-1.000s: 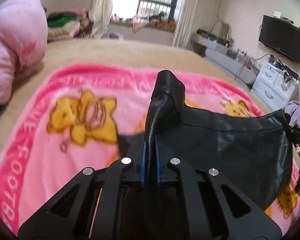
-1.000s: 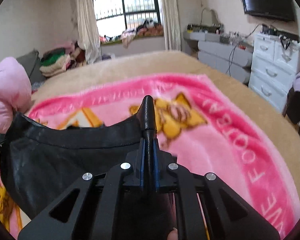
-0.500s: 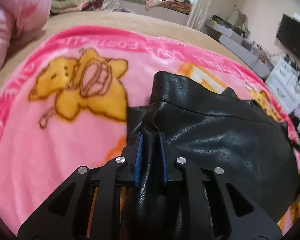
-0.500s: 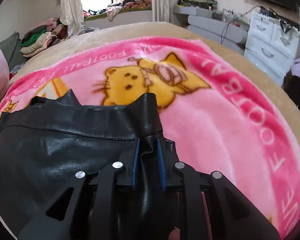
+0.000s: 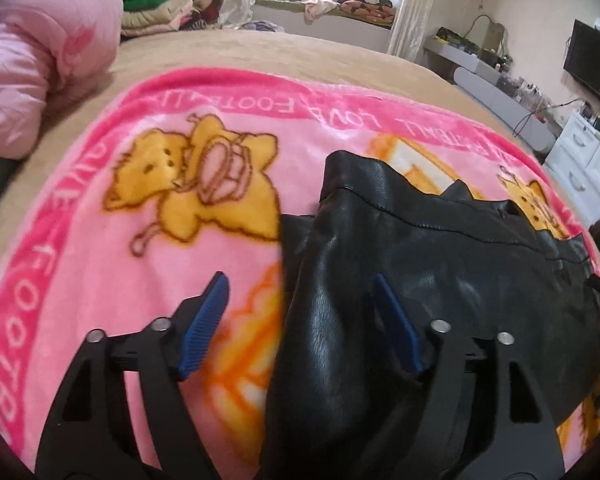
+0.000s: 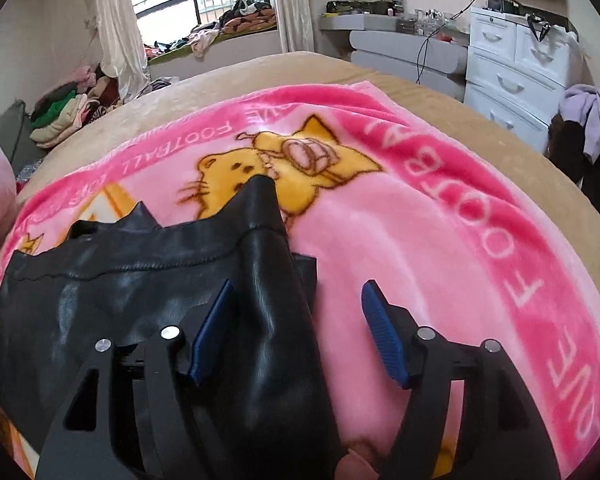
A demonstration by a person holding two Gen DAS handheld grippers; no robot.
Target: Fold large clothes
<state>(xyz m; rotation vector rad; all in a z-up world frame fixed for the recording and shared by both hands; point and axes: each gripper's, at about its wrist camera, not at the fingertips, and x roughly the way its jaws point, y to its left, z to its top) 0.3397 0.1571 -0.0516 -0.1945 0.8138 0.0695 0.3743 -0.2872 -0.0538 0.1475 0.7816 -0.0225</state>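
Note:
A black leather-like garment (image 5: pixel 440 276) lies on a pink cartoon blanket (image 5: pixel 100 240) on the bed. It also shows in the right wrist view (image 6: pixel 140 300). My left gripper (image 5: pixel 300 304) is open, its blue pads spread either side of the garment's left edge fold, which lies loose between them. My right gripper (image 6: pixel 296 312) is open too, straddling the garment's right edge fold. The near part of the garment is hidden under both grippers.
A pink quilt (image 5: pixel 32 48) lies at the bed's far left. Folded clothes (image 5: pixel 156 12) are stacked beyond the bed near the window. White drawers (image 6: pixel 516 68) and a grey bench (image 6: pixel 404 52) stand to the right. Tan bedding (image 5: pixel 260 52) surrounds the blanket.
Both grippers lowered the garment's edge onto the blanket, then opened and let go of it. The garment now lies flat instead of hanging from the pads.

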